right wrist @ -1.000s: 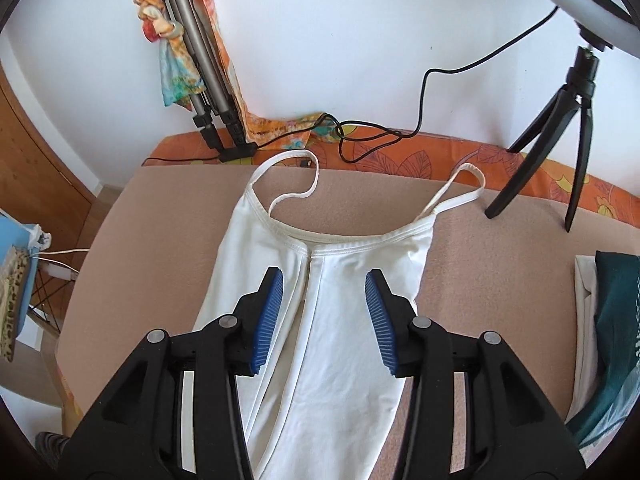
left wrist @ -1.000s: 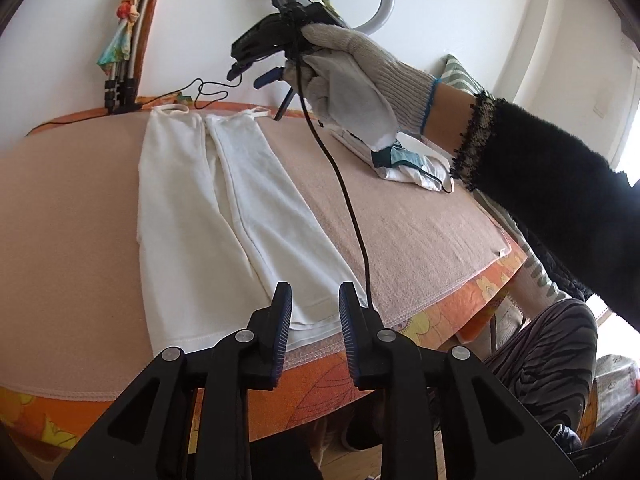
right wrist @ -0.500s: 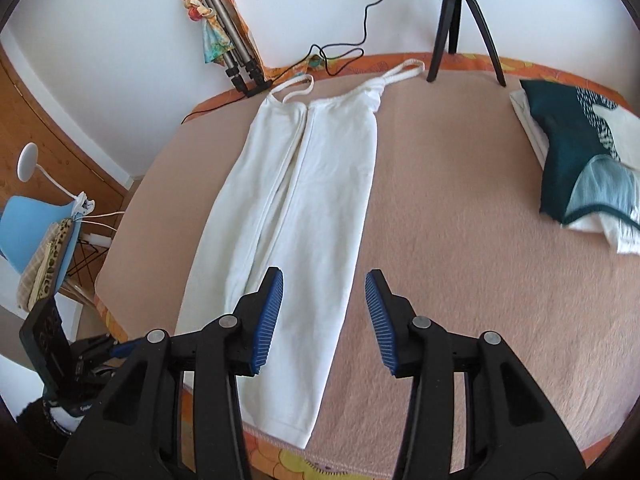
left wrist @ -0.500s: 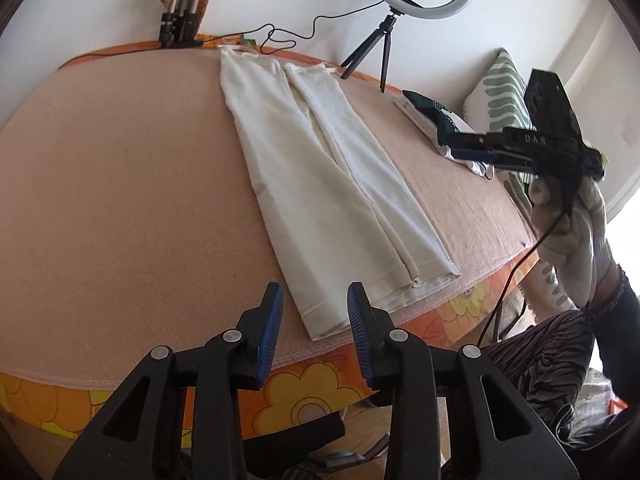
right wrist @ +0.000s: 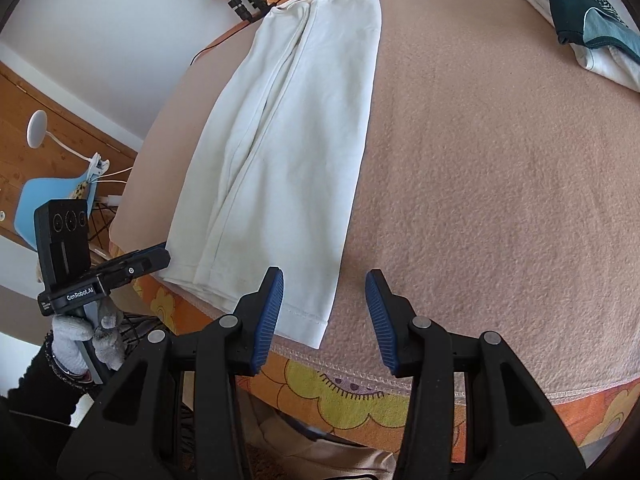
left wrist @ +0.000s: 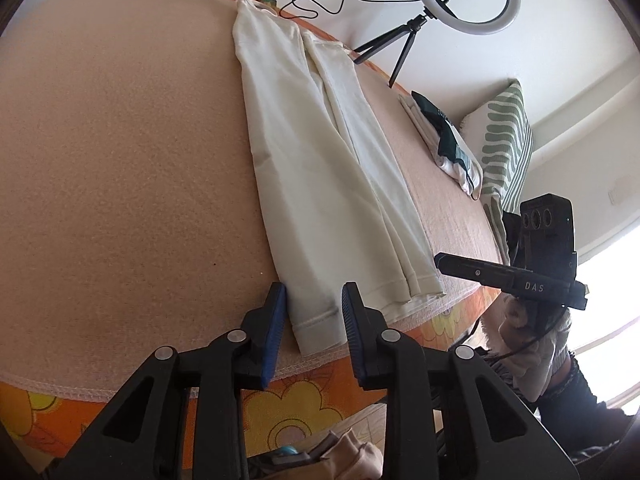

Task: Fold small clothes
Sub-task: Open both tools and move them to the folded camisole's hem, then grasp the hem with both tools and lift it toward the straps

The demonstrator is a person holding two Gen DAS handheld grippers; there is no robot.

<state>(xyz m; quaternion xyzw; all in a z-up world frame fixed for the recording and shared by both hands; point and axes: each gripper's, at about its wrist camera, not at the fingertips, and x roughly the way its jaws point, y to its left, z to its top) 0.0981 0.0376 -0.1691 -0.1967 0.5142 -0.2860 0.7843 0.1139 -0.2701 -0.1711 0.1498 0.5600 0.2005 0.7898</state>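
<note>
Left gripper (left wrist: 313,316) gapes around the white camisole's (left wrist: 320,168) hem corner, ungripped; right gripper (right wrist: 324,312) gapes beside it, empty.

Your left gripper (left wrist: 313,328) is matte black plastic with ribbed blue pads (left wrist: 273,334) and silver screws along its arms. The right gripper (right wrist: 324,318) at the bottom of its frame looks the same. At lower left there, you've got a grey knit glove (right wrist: 86,338), a black fuzzy sleeve (right wrist: 38,392), and "GenRobot.AI" printed in white on the body.
</note>
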